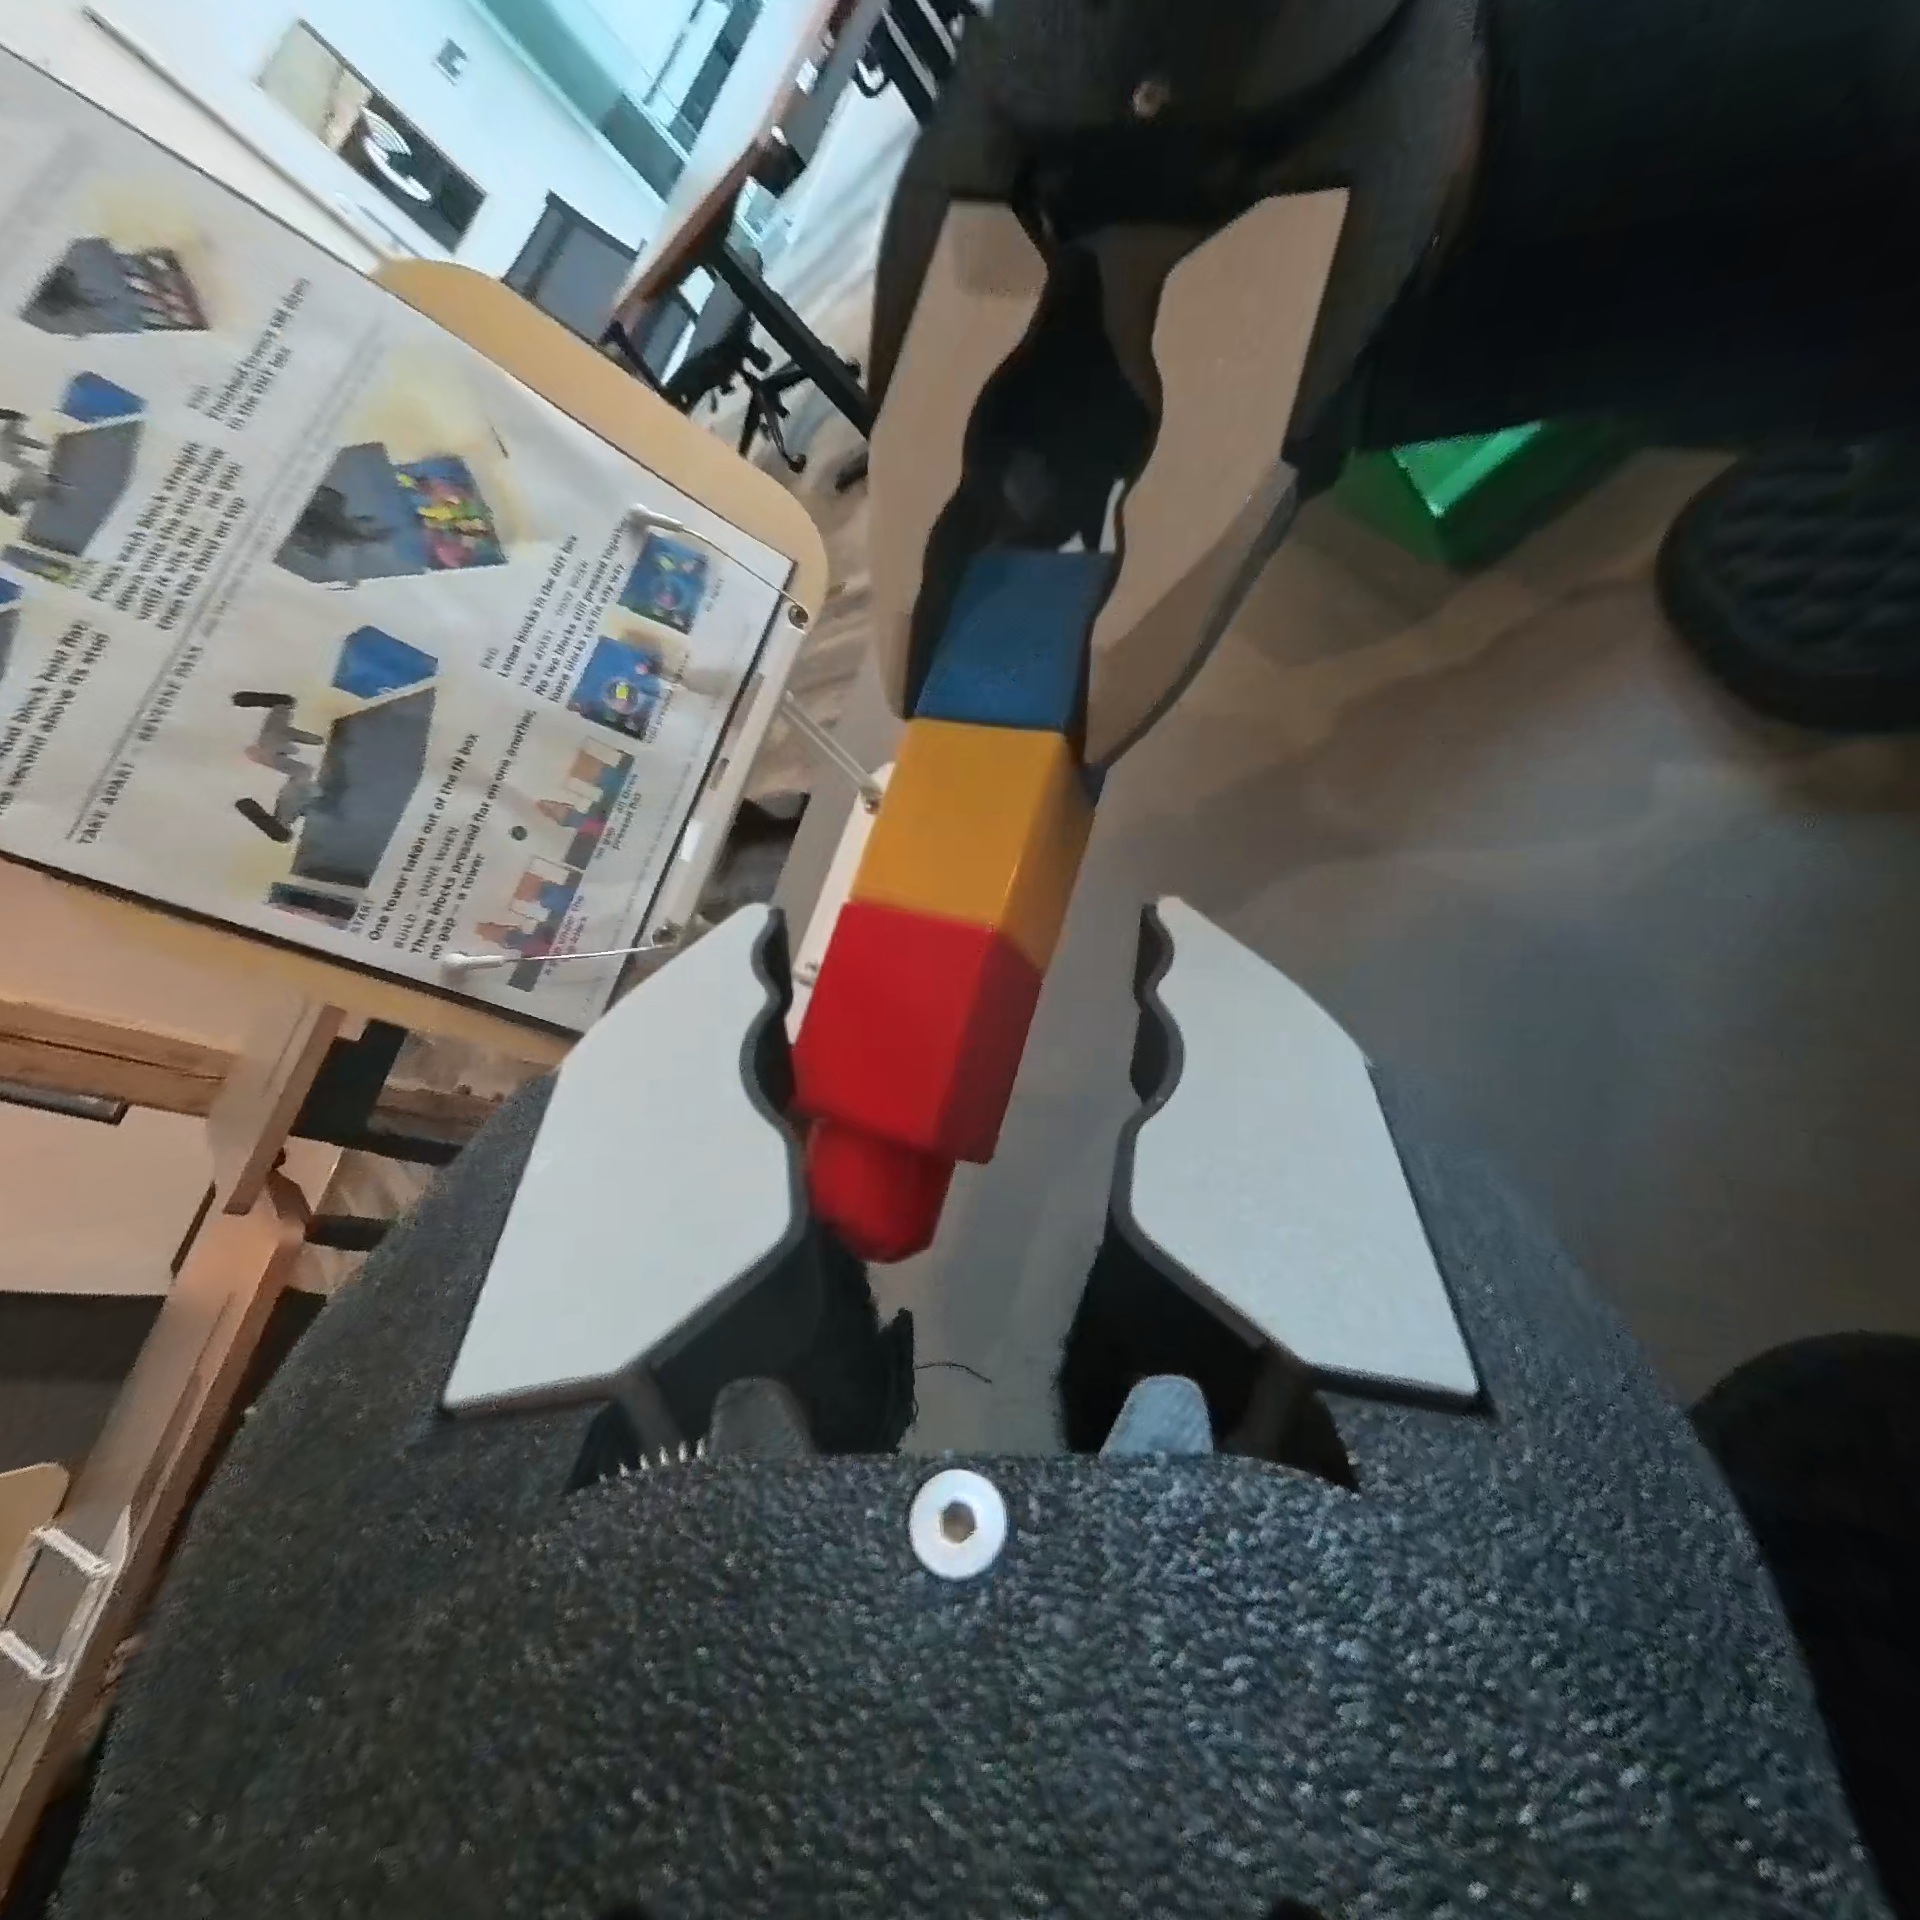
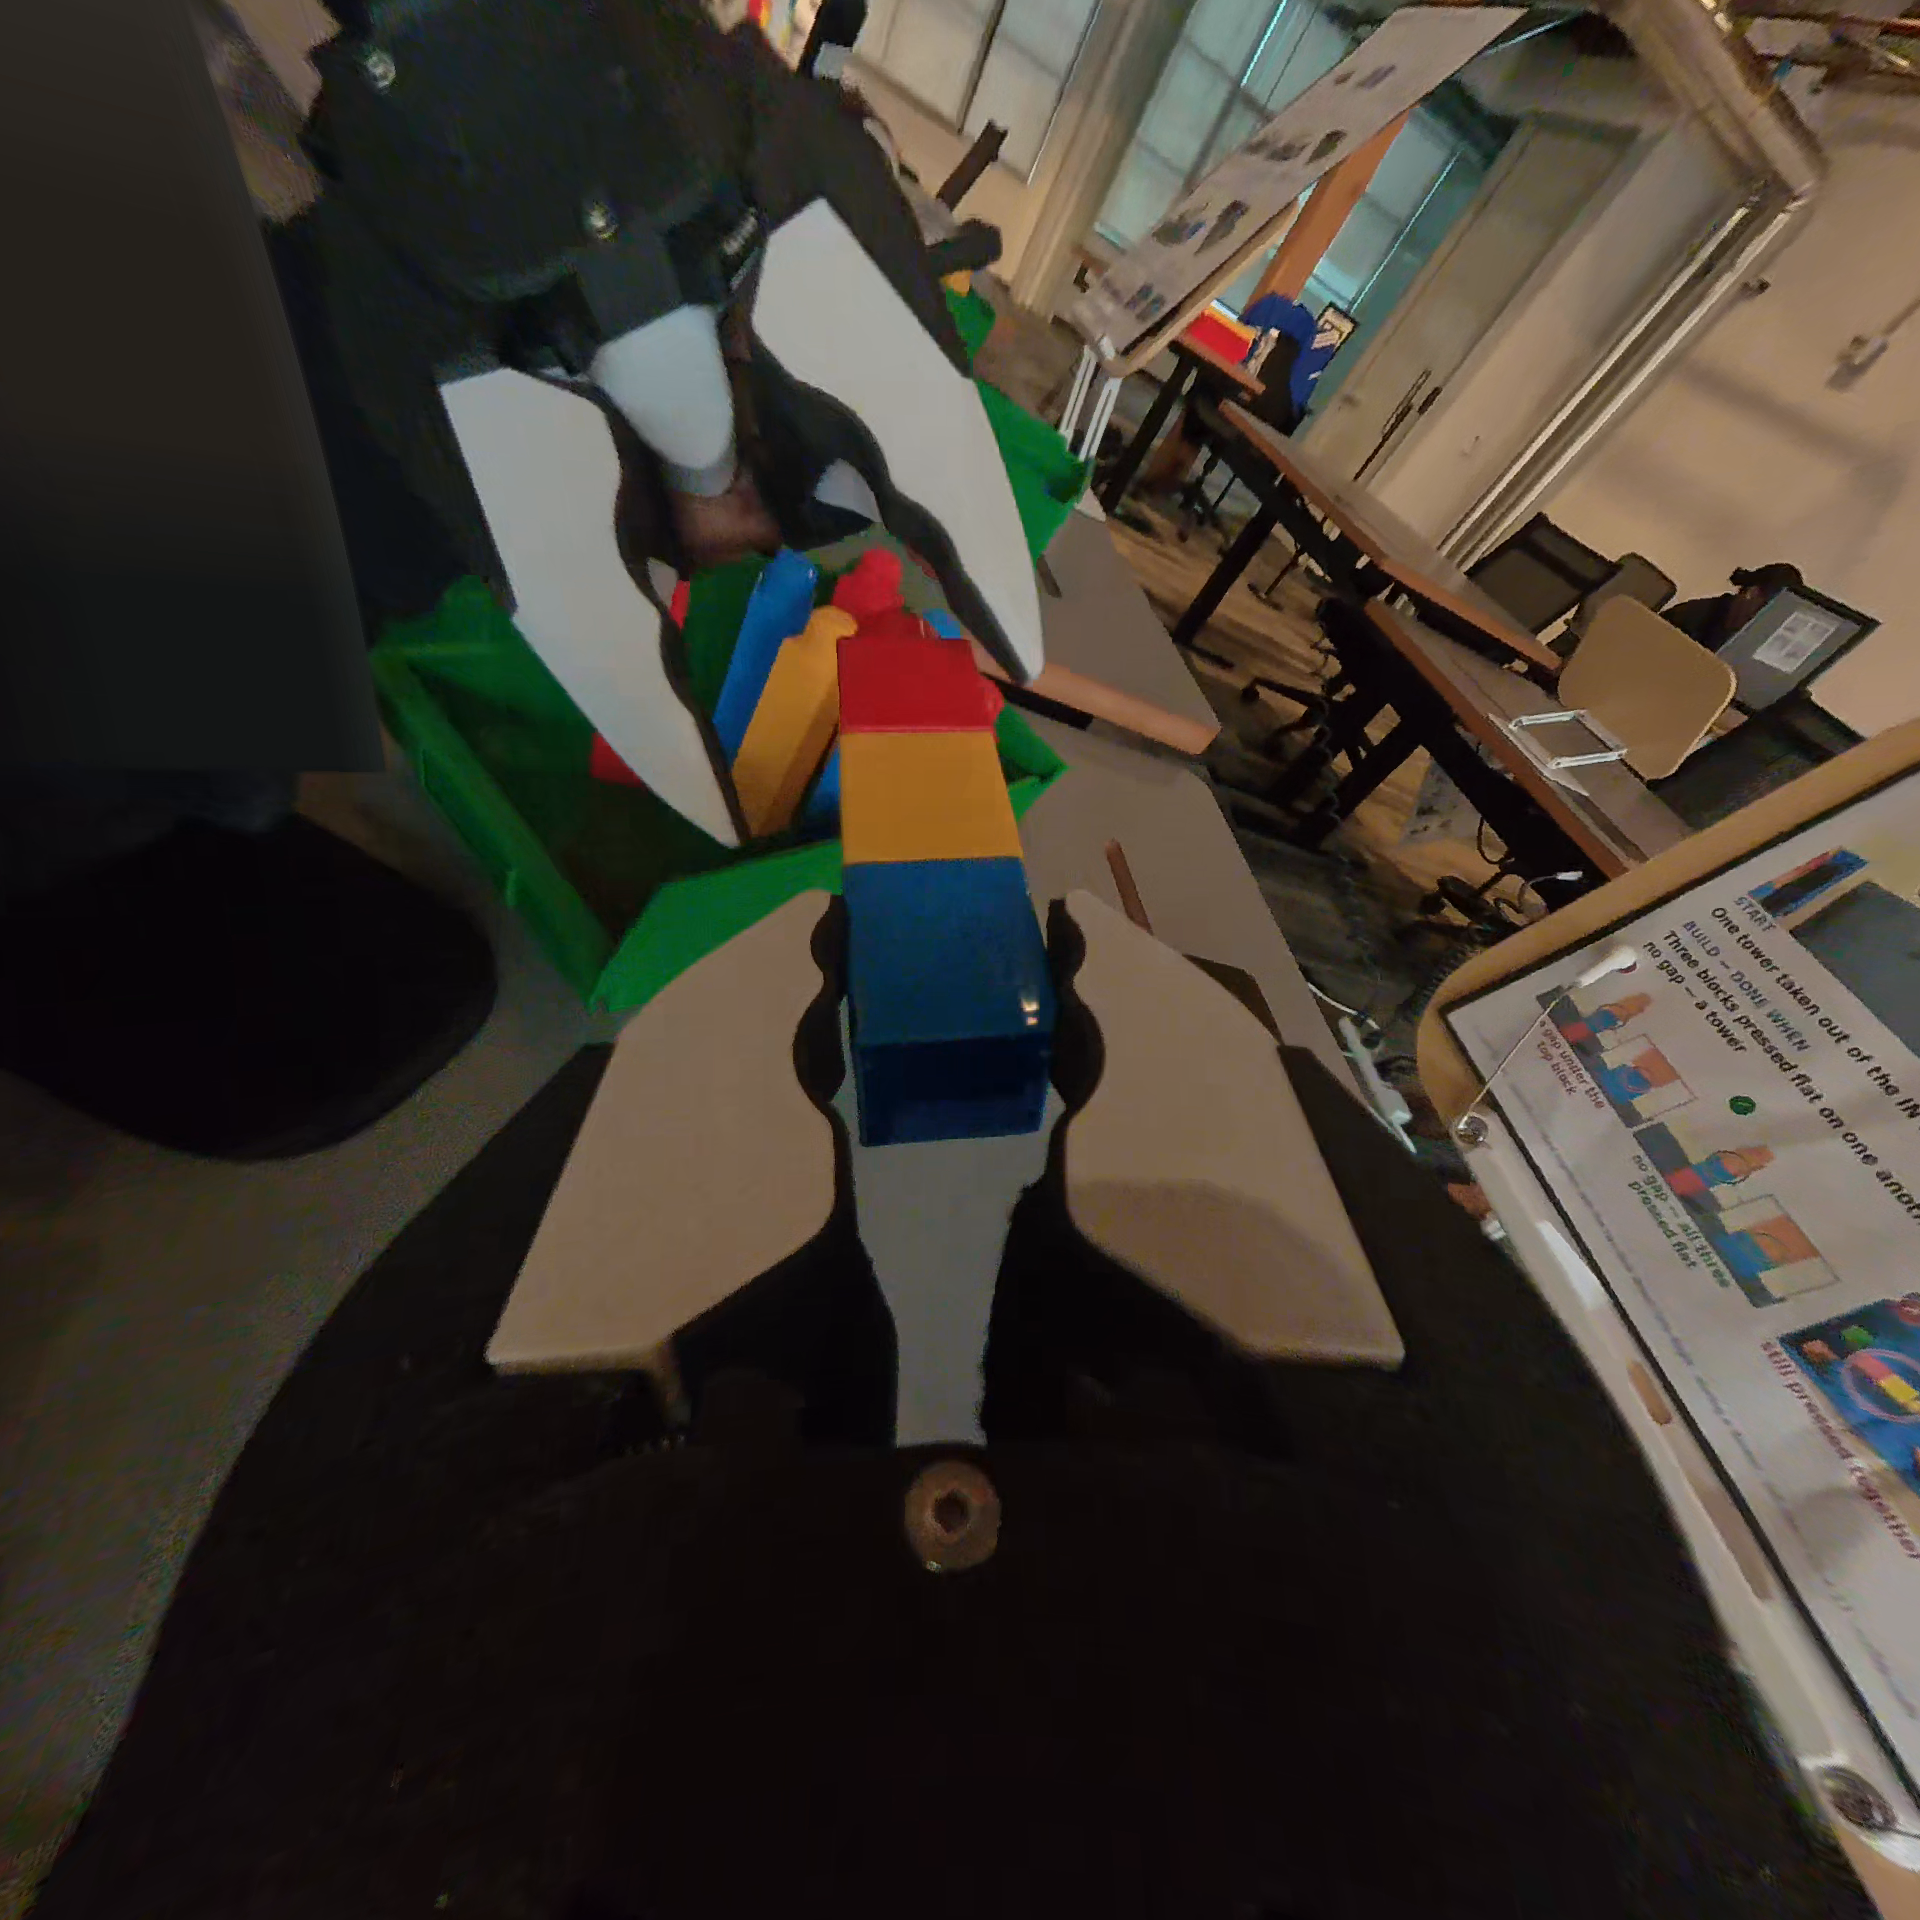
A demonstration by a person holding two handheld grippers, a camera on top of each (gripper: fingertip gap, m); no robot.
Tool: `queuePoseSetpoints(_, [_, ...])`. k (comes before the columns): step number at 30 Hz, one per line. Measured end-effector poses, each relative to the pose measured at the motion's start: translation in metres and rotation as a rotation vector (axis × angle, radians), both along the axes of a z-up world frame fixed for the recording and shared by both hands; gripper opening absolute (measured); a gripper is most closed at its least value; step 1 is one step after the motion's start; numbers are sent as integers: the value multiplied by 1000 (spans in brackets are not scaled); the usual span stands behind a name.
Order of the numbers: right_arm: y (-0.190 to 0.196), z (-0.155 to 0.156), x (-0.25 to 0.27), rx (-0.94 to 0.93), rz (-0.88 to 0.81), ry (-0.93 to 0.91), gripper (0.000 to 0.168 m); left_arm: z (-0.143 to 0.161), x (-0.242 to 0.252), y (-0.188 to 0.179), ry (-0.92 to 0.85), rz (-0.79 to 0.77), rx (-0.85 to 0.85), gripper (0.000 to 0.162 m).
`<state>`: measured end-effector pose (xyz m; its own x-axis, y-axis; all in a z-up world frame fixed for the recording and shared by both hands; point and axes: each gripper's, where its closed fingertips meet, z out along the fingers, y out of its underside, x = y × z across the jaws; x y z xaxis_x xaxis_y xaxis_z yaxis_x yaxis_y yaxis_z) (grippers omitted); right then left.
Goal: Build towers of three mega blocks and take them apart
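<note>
Red, yellow and blue mega blocks are sitting joined as one tower (image 1: pixel 961 883) held in the air between the two grippers. The right gripper (image 2: pixel 948 997) is clamping the blue block (image 2: pixel 940 987) at one end. The left gripper (image 1: pixel 961 1023) is standing spread around the red block (image 1: pixel 914 1023), whose stud is touching one finger (image 1: pixel 665 1143). Behind, a green bin (image 2: pixel 499 727) is holding more blocks, and an instruction sheet (image 1: pixel 343 582) is lying clipped to a board.

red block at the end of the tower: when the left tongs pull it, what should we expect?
The red block looks rigid and glossy, so it may slip between the open left tongs. Its open-bottomed blue neighbour suggests hollow and light. It sits flush on the yellow block, so it probably pops off suddenly; the right tongs grip only blue.
</note>
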<state>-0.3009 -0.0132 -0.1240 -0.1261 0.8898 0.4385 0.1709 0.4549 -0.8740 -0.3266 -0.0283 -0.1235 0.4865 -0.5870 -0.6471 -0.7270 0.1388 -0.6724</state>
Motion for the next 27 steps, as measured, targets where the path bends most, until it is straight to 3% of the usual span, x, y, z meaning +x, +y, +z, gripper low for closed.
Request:
queuePoseSetpoints(7, [-11,-9,0,61,52,-55,36,-23,7,9,87,-13,-60,55])
queuePoseSetpoints(12, [-17,-17,-3,127,65,-111,37,-35,12,6,118,-58,-110,40])
queuePoseSetpoints(27, [-29,-18,-3,145,105,-133,36,-37,13,-8,86,-144,-159,37])
